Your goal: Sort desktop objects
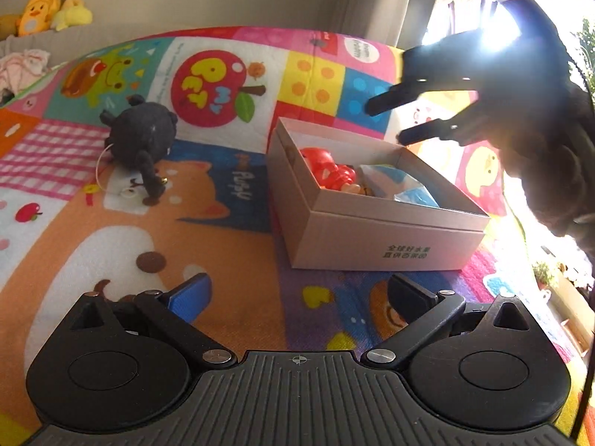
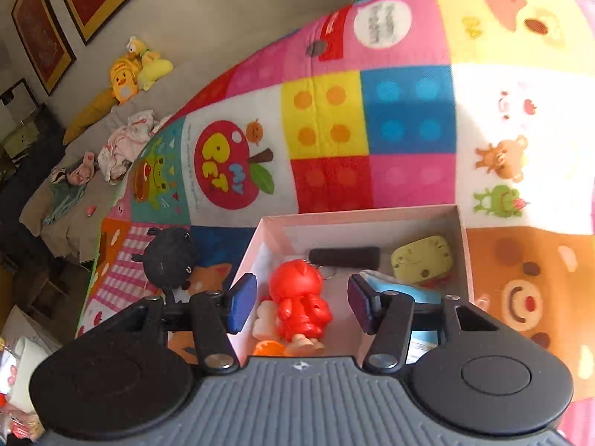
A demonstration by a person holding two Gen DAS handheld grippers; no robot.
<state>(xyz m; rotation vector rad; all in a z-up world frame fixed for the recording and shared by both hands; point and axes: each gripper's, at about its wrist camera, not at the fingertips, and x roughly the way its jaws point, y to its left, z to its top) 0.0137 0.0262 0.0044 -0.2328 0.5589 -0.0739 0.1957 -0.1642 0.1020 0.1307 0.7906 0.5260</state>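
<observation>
Sorting looks mostly done, judging by the cardboard box (image 2: 357,219) in the lower middle of the right wrist view: it already holds a red plastic figure (image 2: 299,303), a dark cylinder (image 2: 344,256) along its far wall, a pale green gadget (image 2: 422,258) in its right corner, a blue packet (image 2: 405,290) and a small orange piece (image 2: 269,347) near the bottom edge. The right gripper (image 2: 301,303) hangs over the box with its jaws spread and nothing pinched between them; the red figure lies below the gap, not touched by the pads as far as the pictures show. In the left wrist view the same gripper appears dark and backlit at the upper right, above the far corner of the box.

What seems left is the black plush toy (image 1: 139,141), lying on the colourful cartoon mat (image 1: 223,230) at the left centre of the left wrist view, well apart from the box. The left gripper (image 1: 297,297) hovers low in that frame, jaws spread wide and empty, over bare mat. The yellow plush toys (image 1: 48,7) at the upper left sit off the mat and are probably not part of the job.
</observation>
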